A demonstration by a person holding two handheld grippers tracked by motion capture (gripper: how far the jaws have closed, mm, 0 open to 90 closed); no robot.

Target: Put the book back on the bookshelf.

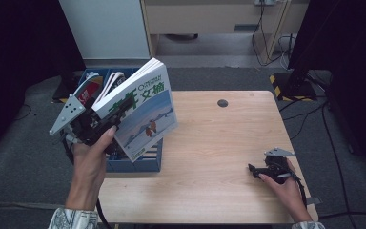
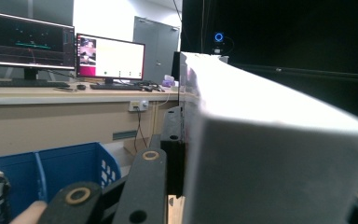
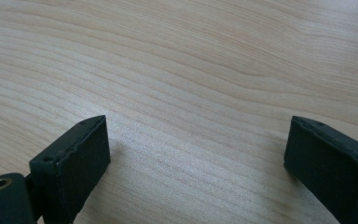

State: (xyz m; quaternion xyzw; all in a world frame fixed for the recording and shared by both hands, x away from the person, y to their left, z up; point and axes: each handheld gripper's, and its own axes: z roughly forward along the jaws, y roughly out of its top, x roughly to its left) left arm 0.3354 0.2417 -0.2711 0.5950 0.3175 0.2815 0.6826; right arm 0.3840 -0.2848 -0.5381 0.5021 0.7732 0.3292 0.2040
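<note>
Held clear of the table [image 1: 209, 143], a thick book [image 1: 140, 112] sits clamped between the jaws of the left gripper [image 1: 93, 125], tilted, its cover facing up and to the right. From the left gripper view the book's page edge [image 2: 270, 140] fills the space directly ahead of the jaws, pressed against the left jaw. Below and behind the jaws stands a blue crate [image 1: 138, 162] with more books. Right gripper [image 1: 267, 171] rests on the table, jaws wide apart, bare wood between them.
</note>
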